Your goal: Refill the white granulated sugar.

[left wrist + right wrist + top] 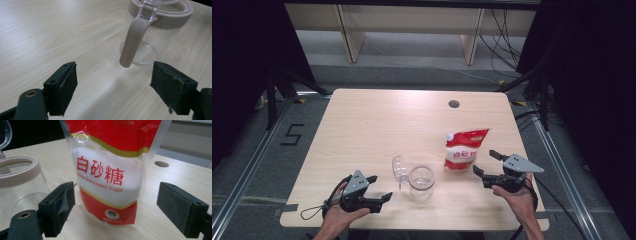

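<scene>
Pale wood table (377,125) carries a clear jar (421,182) with its lid flipped up, near the front edge, and a red sugar bag (463,150) standing just beside it to the right. Left gripper (373,189) rests near the jar, jaws spread wide and holding nothing. Right gripper (486,163) sits just beside the bag, jaws likewise apart and bare.
</scene>
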`<action>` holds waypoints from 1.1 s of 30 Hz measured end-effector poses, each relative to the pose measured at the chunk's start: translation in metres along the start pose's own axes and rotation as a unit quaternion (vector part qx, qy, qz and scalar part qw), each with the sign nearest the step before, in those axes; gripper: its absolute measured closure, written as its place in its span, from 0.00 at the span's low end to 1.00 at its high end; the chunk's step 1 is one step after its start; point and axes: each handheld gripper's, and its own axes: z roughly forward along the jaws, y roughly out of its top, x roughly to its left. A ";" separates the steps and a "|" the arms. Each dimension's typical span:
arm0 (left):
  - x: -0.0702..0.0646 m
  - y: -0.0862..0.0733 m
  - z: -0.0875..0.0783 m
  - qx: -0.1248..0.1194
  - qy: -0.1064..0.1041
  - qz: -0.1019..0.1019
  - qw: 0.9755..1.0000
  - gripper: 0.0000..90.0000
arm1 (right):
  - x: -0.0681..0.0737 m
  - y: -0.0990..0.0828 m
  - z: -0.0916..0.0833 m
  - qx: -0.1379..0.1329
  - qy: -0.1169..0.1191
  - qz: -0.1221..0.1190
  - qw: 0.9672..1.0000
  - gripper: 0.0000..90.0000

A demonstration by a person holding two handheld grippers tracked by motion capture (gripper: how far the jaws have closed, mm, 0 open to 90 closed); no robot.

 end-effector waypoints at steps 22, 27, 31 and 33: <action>0.000 -0.001 0.001 0.006 0.001 0.003 1.000 0.23 | -0.041 0.003 0.034 -0.017 0.081 -0.037 0.996 0.18; 0.000 -0.001 0.000 0.011 0.002 0.006 1.000 0.23 | -0.040 0.003 0.038 -0.011 0.104 -0.030 0.994 0.19; -0.001 -0.001 0.000 0.012 -0.002 0.006 1.000 0.23 | -0.041 0.004 0.042 -0.034 0.091 -0.051 0.994 0.18; -0.001 -0.001 0.000 0.012 -0.003 0.006 1.000 0.23 | -0.039 0.006 0.042 -0.020 0.097 -0.047 0.994 0.17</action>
